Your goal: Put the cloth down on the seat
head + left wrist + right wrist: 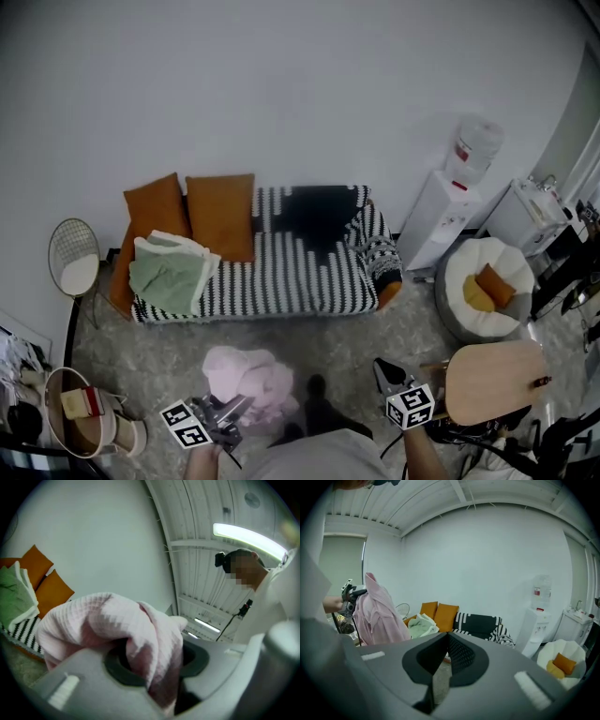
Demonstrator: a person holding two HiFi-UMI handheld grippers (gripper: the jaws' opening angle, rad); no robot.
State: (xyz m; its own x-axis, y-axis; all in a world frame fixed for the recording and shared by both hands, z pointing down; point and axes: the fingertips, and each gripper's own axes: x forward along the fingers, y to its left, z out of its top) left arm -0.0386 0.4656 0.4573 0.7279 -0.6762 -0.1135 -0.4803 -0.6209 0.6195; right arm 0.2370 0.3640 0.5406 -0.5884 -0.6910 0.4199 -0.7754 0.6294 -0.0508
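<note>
A pink waffle-weave cloth (246, 377) hangs bunched above the floor in front of the sofa, and my left gripper (225, 411) is shut on it. In the left gripper view the pink cloth (108, 620) fills the space between the jaws and drapes over both. The sofa seat (281, 281) has a black-and-white striped cover and lies ahead of both grippers. My right gripper (387, 375) is low on the right, shut with nothing in it; its jaw tips (446, 637) meet. The right gripper view shows the pink cloth (379, 616) hanging at the left.
A folded green cloth (169, 272) lies on the sofa's left end beside two orange cushions (220, 216). A water dispenser (445, 216), a white beanbag (487, 281) and a round wooden table (492, 380) stand at the right. A basket (80, 412) sits at the lower left.
</note>
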